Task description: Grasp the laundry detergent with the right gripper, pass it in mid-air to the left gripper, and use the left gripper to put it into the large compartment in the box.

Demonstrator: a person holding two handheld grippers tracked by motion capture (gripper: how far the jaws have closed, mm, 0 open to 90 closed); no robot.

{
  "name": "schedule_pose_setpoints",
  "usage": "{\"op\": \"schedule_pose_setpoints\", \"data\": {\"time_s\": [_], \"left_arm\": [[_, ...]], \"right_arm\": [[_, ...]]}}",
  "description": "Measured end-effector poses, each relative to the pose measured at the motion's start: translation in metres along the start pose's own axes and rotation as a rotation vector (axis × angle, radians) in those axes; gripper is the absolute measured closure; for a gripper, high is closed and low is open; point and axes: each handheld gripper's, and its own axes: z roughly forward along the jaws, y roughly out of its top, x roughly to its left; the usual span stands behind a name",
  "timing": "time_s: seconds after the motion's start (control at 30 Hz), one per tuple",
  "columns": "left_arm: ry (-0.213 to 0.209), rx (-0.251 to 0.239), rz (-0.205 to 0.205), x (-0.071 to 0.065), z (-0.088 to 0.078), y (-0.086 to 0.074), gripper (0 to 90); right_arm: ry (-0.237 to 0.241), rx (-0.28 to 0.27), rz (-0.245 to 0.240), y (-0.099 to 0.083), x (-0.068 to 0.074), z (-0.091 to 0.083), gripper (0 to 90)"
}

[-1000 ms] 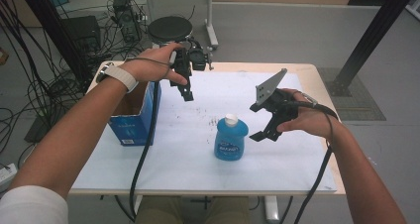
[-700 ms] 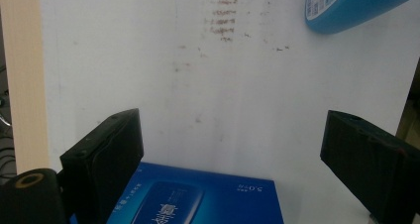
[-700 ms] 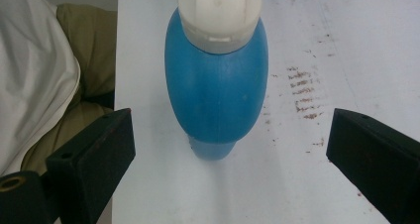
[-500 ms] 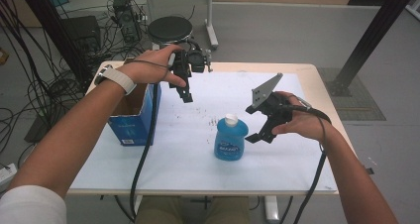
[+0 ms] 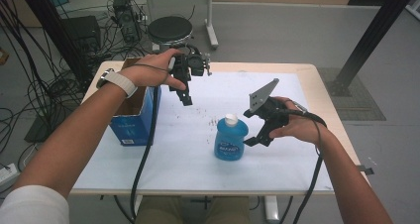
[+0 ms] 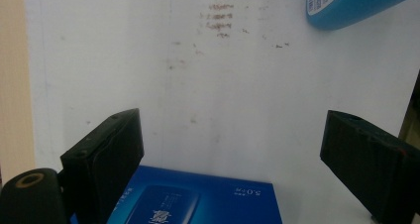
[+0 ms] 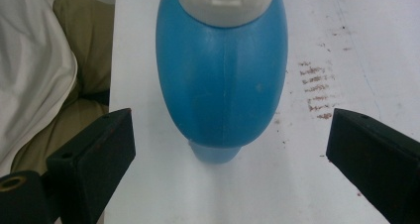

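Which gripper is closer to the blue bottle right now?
Right. The right gripper sits just beside the blue bottle, jaws open and aimed at it. The left gripper hangs open farther back, near the blue box.

Worktop [image 5: 307, 80]: pale wood, rectangular, covered by a white sheet [image 5: 188, 154] with brown specks. Floor [image 5: 297, 30]: grey, smooth. Stool [image 5: 170, 29]: round black seat, beyond the worktop. Cables [image 5: 44, 85]: black, tangled, far left. Post [image 5: 376, 30]: black, slanted, right, on a dark mat [image 5: 359, 100]. Table leg [image 5: 212, 16]: white, rear.
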Motion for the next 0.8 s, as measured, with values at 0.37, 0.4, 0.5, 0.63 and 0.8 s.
{"op": "schedule_pose_setpoints", "data": {"time_s": [0.37,0.4,0.5,0.63,0.8], "left_arm": [[-0.001,-0.002,0.0,0.001,0.0,-0.001,10.1],[0.0,-0.004,-0.004,0.001,0.0,-0.002,10.1],[-0.001,-0.008,-0.006,0.001,0.001,-0.002,10.2],[-0.001,-0.008,-0.005,0.001,0.001,-0.001,10.3],[-0.004,-0.006,-0.008,0.001,0.002,-0.001,10.3]], "right_arm": [[0.006,0.0,-0.012,-0.002,0.0,0.011,4.8],[0.003,-0.001,-0.014,-0.002,0.0,0.012,4.9],[0.001,0.004,-0.017,-0.003,0.001,0.014,4.8],[0.007,0.003,-0.021,-0.004,0.001,0.017,4.9],[0.012,-0.002,-0.017,-0.006,0.002,0.021,4.9]]}}
